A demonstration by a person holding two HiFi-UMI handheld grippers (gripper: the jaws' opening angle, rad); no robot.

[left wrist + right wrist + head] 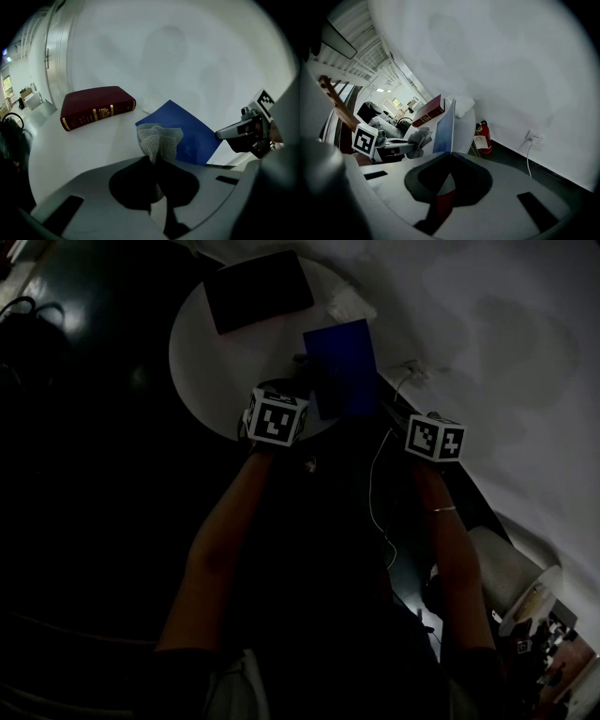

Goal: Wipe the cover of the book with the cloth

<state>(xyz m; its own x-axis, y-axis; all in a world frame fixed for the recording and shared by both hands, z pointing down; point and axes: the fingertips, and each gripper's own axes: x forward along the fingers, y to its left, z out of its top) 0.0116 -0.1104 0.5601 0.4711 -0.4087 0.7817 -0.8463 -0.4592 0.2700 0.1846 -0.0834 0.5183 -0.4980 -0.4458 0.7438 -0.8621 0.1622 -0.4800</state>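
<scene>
**Now the cloth meets the blue cover**

Now, at the left of the left gripper view, a thick maroon hardback book with gilt stamping (96,110) lies flat on the round white table (89,150), well apart from the work.

Near that frame's centre, the left gripper (153,159) has its tongs pressed together on a crumpled grey woven cloth (159,138). The cloth's bunched end rests at the near left edge of the thin blue flat-covered book (194,133).

That blue book fills centre-right of the frame. Its long axis runs diagonally from upper left to lower right, with one corner pointing up and away toward the wall. In the head view it sits at the table's right rim, partly overhanging. Whether it rests on the table or is held slightly up, I cannot tell.

In the right gripper view the right gripper (450,154) pinches the book's near edge, the cover seen edge-on.

The wiping stroke appears to be just starting. The next move likely calls for dragging the cloth along the diagonal while the right tongs keep the book steady.
</scene>
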